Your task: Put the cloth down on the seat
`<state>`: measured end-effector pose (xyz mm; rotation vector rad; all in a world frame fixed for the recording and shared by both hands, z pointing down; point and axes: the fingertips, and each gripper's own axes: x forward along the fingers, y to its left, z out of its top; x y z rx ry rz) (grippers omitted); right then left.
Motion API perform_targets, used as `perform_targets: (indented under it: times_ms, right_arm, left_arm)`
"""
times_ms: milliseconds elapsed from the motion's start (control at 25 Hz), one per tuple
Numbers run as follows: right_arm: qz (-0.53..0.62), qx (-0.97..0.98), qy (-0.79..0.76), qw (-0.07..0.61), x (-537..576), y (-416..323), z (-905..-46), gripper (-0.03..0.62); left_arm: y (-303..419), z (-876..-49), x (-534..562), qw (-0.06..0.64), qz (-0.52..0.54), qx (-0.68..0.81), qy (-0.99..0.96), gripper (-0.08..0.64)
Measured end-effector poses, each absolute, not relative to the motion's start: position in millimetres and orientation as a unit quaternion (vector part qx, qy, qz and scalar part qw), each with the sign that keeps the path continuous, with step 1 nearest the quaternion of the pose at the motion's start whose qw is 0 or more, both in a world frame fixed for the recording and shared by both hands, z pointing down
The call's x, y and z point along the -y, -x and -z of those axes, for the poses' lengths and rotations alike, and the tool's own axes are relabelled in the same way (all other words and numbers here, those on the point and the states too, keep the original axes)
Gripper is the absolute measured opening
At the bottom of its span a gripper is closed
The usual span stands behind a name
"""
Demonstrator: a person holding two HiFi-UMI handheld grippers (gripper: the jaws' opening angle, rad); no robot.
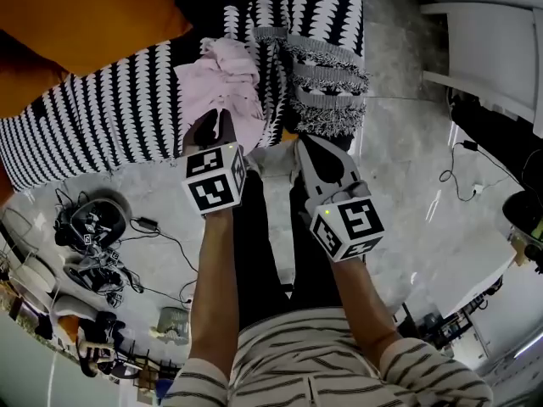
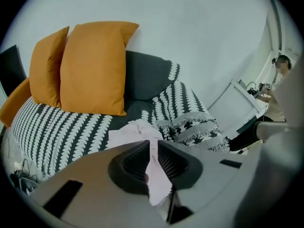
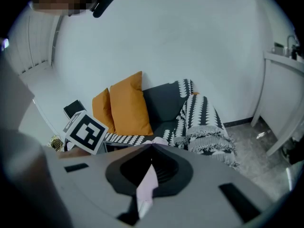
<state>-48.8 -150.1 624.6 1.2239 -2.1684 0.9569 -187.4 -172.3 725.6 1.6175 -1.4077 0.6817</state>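
Observation:
A pale pink cloth (image 1: 227,85) lies bunched on the sofa seat (image 1: 102,121), which has a black-and-white patterned cover. My left gripper (image 1: 212,131) reaches the cloth's near edge, and in the left gripper view (image 2: 152,144) its jaws are pinched on a fold of the cloth (image 2: 156,175); the rest of it spreads on the seat beyond. My right gripper (image 1: 299,144) hangs just right of it, off the seat's front edge. In the right gripper view (image 3: 153,148) a pink strip of the cloth (image 3: 147,186) is clamped between its jaws.
Two orange cushions (image 1: 89,15) lean at the sofa's back. A fringed patterned throw (image 1: 327,70) drapes over the sofa on the right. Cables and gear (image 1: 89,227) lie on the marble floor to the left. White furniture (image 1: 488,49) stands on the right.

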Motion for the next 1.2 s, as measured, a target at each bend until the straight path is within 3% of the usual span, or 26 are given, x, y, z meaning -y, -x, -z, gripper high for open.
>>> perform_targets:
  times_ms: [640, 1200]
  right_arm:
    - [-0.325, 0.808, -0.441, 0.216, 156.8, 49.6, -581.1, 0.014]
    - [-0.291, 0.828, -0.446, 0.176, 153.0, 43.4, -486.6, 0.014]
  left_arm:
    - [185.9, -651.2, 166.1, 0.416, -0.222, 0.611, -0.636, 0.007]
    - [174.8, -525.5, 153.4, 0.333, -0.196, 0.638, -0.666, 0.005]
